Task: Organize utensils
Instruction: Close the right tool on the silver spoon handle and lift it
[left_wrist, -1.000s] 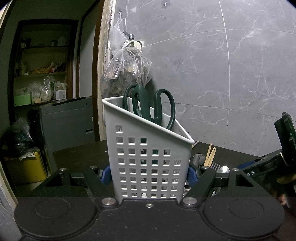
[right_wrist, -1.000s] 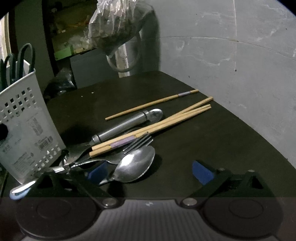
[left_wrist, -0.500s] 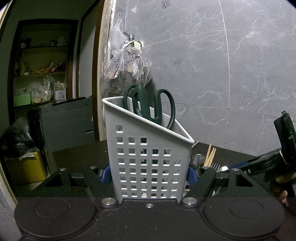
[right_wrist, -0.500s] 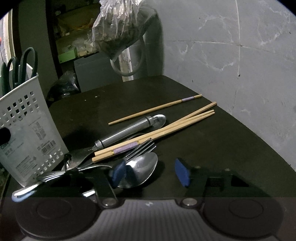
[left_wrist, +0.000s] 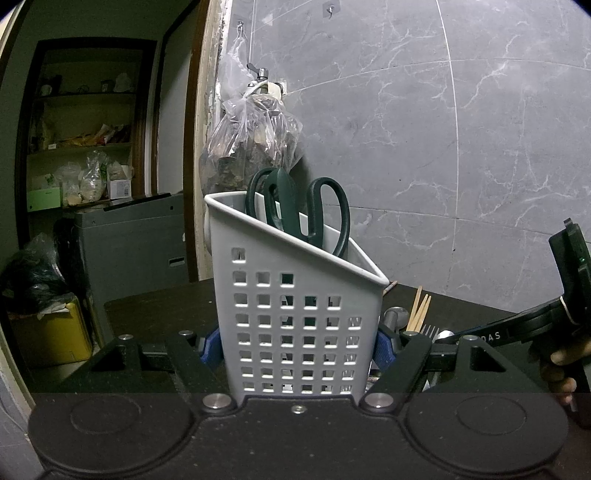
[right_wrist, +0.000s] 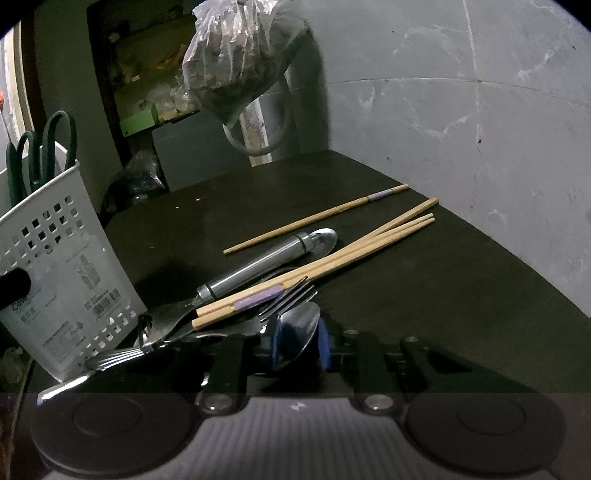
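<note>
Scissors (left_wrist: 297, 208) already in basket (left_wrist: 295, 332), pinched by left gripper (left_wrist: 297, 347). Right gripper (right_wrist: 297, 341) closing on spoon (right_wrist: 295, 328). Fork (right_wrist: 288, 295), chopsticks (right_wrist: 332, 254) left on table (right_wrist: 424, 295).

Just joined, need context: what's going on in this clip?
A person with two handheld grippers is sorting cutlery. The left gripper is clamped on the white caddy, which already holds green scissors. The right gripper is closing around a spoon bowl in the pile on the dark table.
</note>
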